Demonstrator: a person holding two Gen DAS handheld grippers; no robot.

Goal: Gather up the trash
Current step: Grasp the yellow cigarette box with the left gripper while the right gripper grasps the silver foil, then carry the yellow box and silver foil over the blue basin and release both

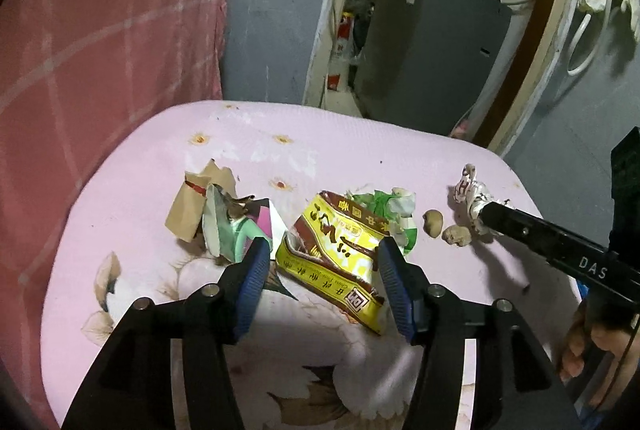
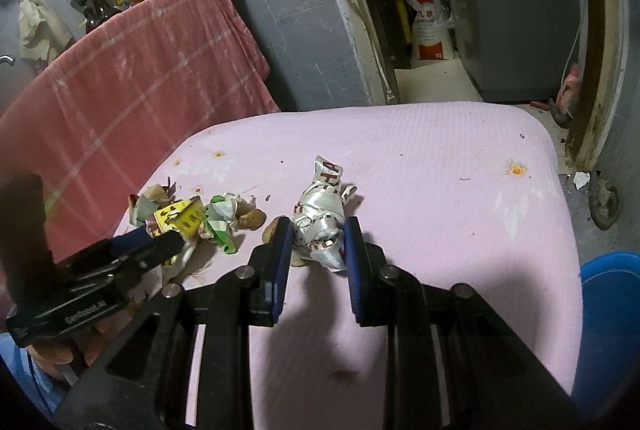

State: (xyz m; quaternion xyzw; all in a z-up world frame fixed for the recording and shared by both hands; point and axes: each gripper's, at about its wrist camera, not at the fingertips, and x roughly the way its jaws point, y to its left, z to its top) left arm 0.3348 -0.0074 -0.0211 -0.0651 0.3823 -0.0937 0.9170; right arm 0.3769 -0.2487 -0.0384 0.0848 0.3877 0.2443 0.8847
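Left wrist view: the left gripper point(image 1: 322, 250) is hanging with its blue-padded jaws spread, released, straddling the crumpled yellow-and-brown snack wrapper point(image 1: 336, 258) lying on the pink flowered cushion point(image 1: 360, 158); neither pad appears to be pressing it, apparently lined up for a pinch. Torn brown paper scraps point(image 1: 192, 206) and two small tan lumps point(image 1: 444, 226) are lying alongside.

Right wrist view: the right gripper point(image 2: 316, 230) is clenching the crushed white foil wrapper point(image 2: 320, 226), both pads bearing on its sides, the wrapper resting on the cushion. A blue plastic bin point(image 2: 612, 310) is standing beside the cushion, likely the destination.
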